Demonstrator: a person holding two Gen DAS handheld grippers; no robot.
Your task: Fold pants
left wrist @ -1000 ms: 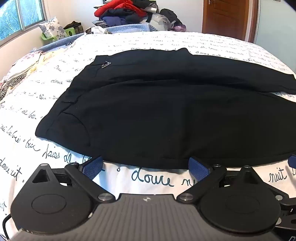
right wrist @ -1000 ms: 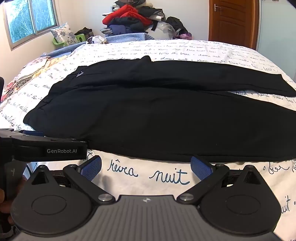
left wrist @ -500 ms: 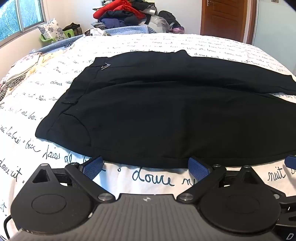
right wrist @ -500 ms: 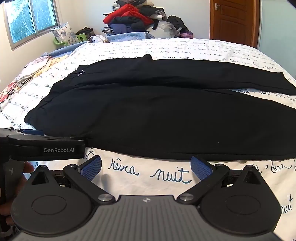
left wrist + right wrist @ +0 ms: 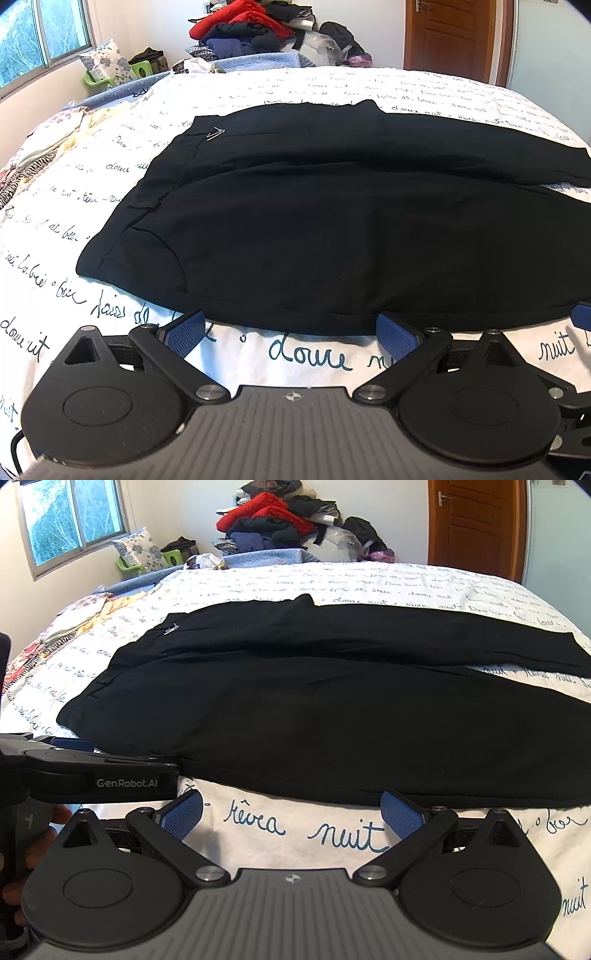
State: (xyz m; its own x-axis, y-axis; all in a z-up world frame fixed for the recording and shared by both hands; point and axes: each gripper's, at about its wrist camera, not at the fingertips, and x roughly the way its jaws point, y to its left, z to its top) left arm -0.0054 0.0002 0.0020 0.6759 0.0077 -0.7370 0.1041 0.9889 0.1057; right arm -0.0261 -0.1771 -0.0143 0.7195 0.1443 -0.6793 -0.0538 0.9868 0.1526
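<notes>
Hovering beside black pants [image 5: 332,229] hem, left gripper [image 5: 291,332] fingers spread wide, empty, right gripper [image 5: 291,810] likewise

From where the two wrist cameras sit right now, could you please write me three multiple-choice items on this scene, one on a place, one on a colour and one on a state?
1. Where do the pants lie?
A. spread on the bedspread
B. on the clothes pile
C. hung on the door

2. What colour are the pants?
A. red
B. black
C. blue

3. How do the left gripper and right gripper stand?
A. both shut on the pants
B. left shut, right open
C. both open, holding nothing

Answers:
1 A, the pants are laid out across the white bedspread with script lettering, waistband to the left.
2 B, the fabric is black throughout.
3 C, in each wrist view the blue pads are wide apart at the near edge of the pants, with no fabric between them.
</notes>
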